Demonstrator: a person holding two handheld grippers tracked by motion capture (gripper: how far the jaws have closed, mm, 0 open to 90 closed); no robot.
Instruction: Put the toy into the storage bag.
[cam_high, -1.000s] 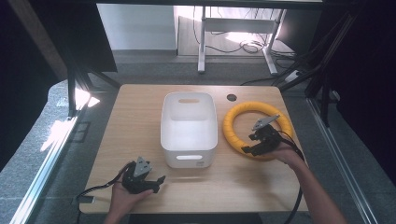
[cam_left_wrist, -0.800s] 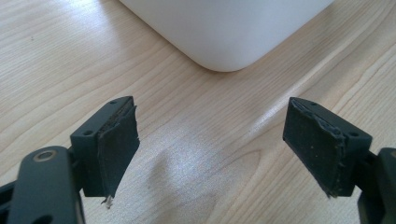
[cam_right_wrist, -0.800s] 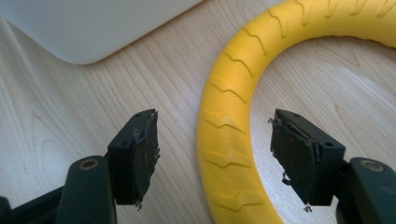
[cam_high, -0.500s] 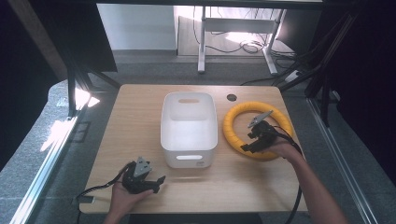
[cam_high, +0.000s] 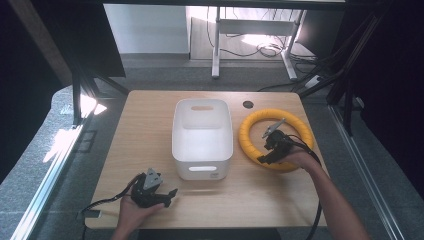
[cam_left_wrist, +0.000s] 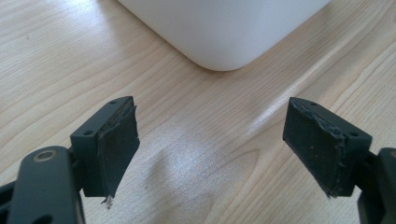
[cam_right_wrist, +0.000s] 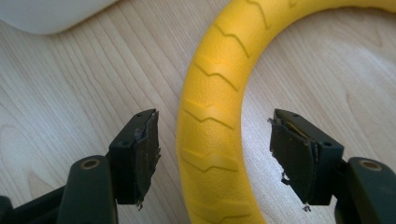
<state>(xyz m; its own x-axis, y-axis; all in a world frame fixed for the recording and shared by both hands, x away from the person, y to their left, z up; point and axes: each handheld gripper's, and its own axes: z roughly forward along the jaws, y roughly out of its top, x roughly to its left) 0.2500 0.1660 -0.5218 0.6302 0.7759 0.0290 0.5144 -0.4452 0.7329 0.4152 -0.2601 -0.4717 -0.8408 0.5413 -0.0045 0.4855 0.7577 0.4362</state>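
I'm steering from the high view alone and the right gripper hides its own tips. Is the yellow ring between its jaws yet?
Observer: Yes. In the right gripper view the yellow ring runs between the open jaws of the right gripper, with a gap at each pad.
Operator: And the left gripper?
Observer: The left gripper is open over bare table, nothing between its pads.
Operator: What's ahead of it?
Observer: A rounded corner of the white bin.
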